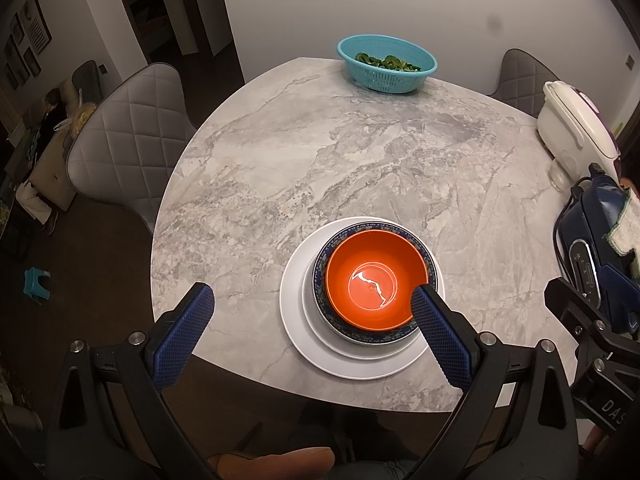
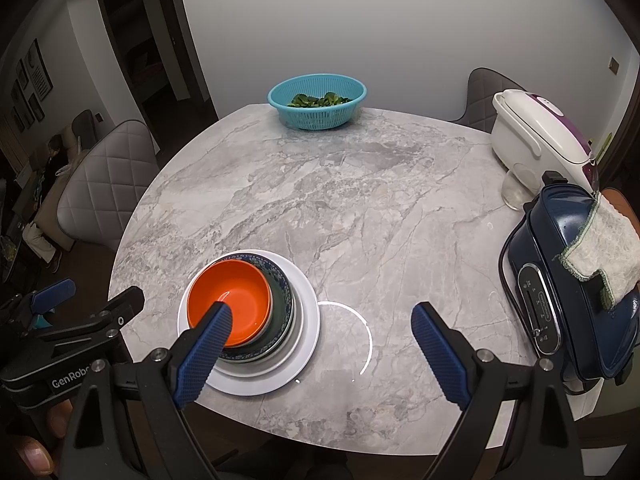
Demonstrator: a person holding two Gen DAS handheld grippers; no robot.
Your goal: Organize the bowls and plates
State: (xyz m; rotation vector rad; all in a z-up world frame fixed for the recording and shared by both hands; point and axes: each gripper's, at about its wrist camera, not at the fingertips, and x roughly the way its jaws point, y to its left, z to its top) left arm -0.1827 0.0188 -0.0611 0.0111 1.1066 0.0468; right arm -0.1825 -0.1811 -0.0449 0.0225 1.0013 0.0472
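Observation:
An orange bowl (image 1: 374,280) sits in a blue patterned bowl (image 1: 424,254), which rests on a smaller white plate (image 1: 320,330) stacked on a large white plate (image 1: 294,300), near the front edge of the marble table (image 1: 320,152). My left gripper (image 1: 312,300) is open and empty above the table's front edge, its right finger (image 1: 436,332) over the stack's near right side. The stack also shows in the right wrist view: orange bowl (image 2: 236,294), blue bowl (image 2: 280,276), large plate (image 2: 308,320). My right gripper (image 2: 322,320) is open and empty, just right of the stack.
A teal colander (image 1: 386,64) with greens stands at the table's far edge. A white appliance (image 2: 536,136), a dark blue appliance (image 2: 568,280) with a cloth (image 2: 600,248) on it and a small glass (image 2: 514,192) stand at the right. Quilted chairs (image 1: 128,140) flank the table.

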